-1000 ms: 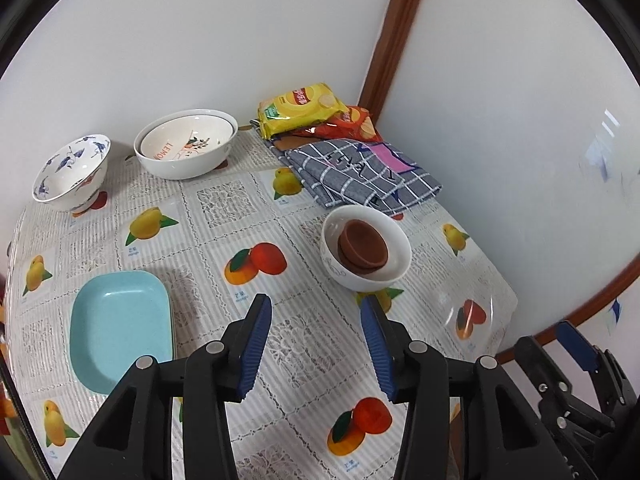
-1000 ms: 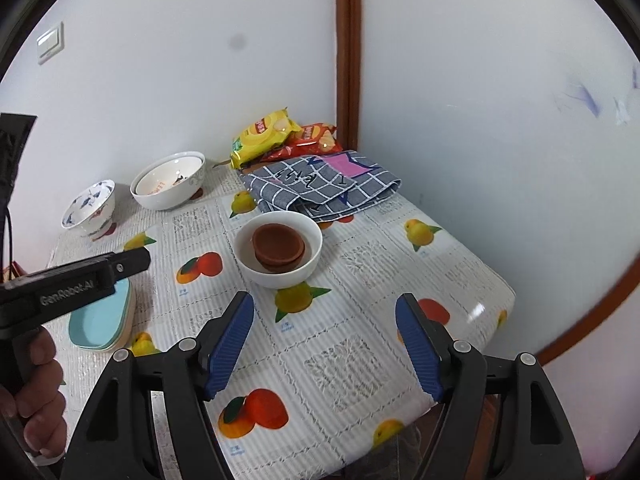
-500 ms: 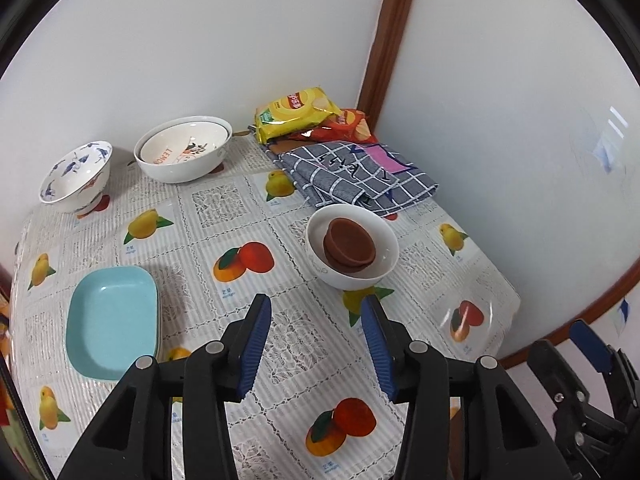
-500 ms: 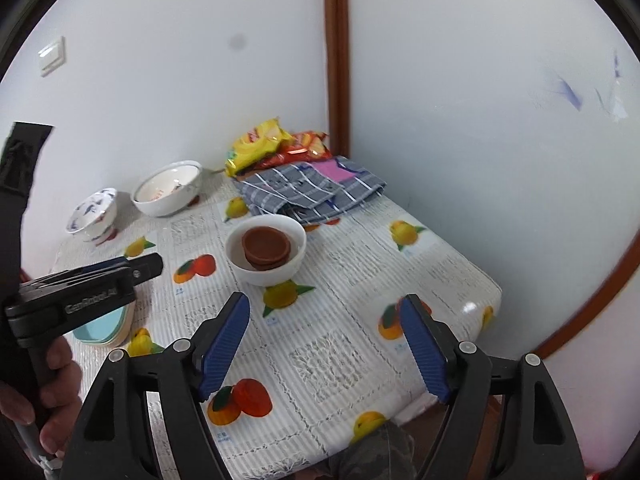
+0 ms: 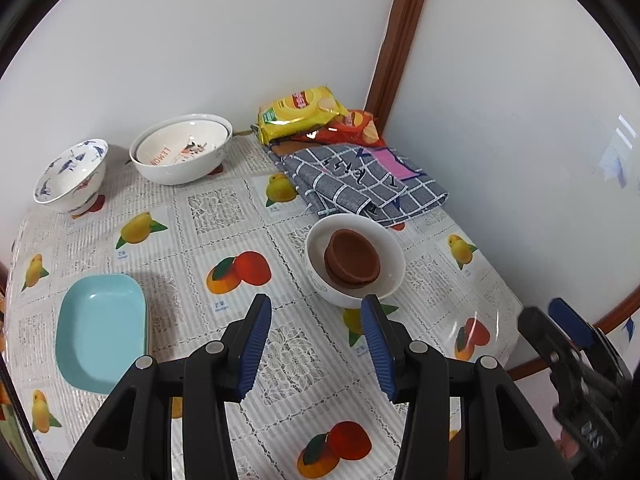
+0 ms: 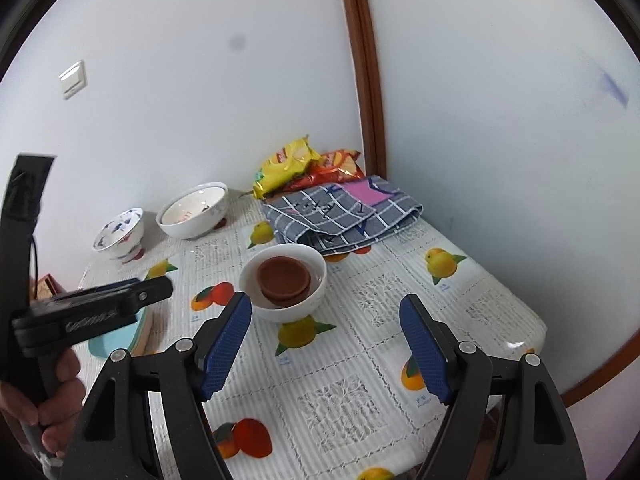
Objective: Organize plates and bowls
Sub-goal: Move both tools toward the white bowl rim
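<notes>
Centrally on the desk's (image 5: 224, 216) glossy fruit-printed covering sits a round white ceramic bowl (image 5: 390, 280) with stacked brown clay saucers (image 5: 352, 262) nested inside. Near left lies a rectangular pale-blue plate (image 5: 100, 328); two more bowls stand far left. Both the left gripper (image 5: 316, 350) and right gripper (image 6: 326, 346) hover with jaws apart, holding nothing.

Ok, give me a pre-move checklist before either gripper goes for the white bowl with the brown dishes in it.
1. Left gripper open, holding nothing: ok.
2. Right gripper open, holding nothing: ok.
3. White bowl upright on the tablecloth: ok.
4. Brown dishes nested inside it, sitting tilted: not ok.
5. Bowl clear of the checked cloth: cannot tell.
6. Blue tray free as a stacking spot: ok.
</notes>
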